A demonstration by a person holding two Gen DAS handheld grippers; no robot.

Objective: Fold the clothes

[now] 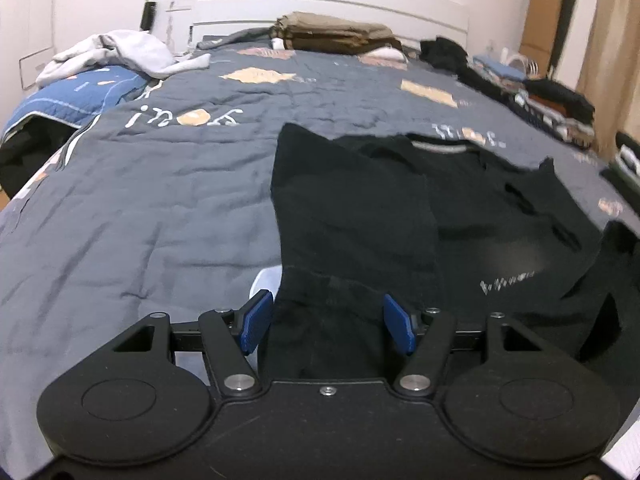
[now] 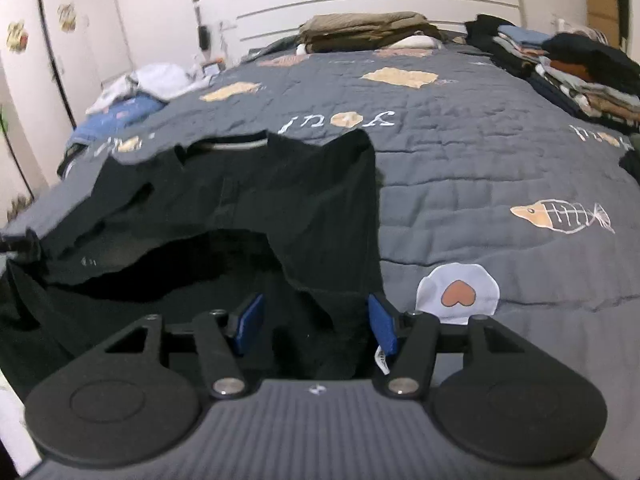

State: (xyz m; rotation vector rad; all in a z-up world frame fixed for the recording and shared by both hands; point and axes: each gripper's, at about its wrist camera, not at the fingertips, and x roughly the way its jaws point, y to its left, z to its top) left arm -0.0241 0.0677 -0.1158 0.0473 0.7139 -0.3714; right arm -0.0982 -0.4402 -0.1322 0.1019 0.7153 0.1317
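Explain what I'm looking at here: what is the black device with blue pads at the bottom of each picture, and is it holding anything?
No robot here: a person carries a two-finger tool in each hand, with a camera on each looking forward along the fingers. One picture is from the left tool, the other from the right tool. Both look over a bed with a grey quilt. On it lies a black T-shirt, its sides already folded inward. Stacks of folded clothes sit farther back. Both tools stand open with the shirt's near edge between the blue pads; neither grips it.
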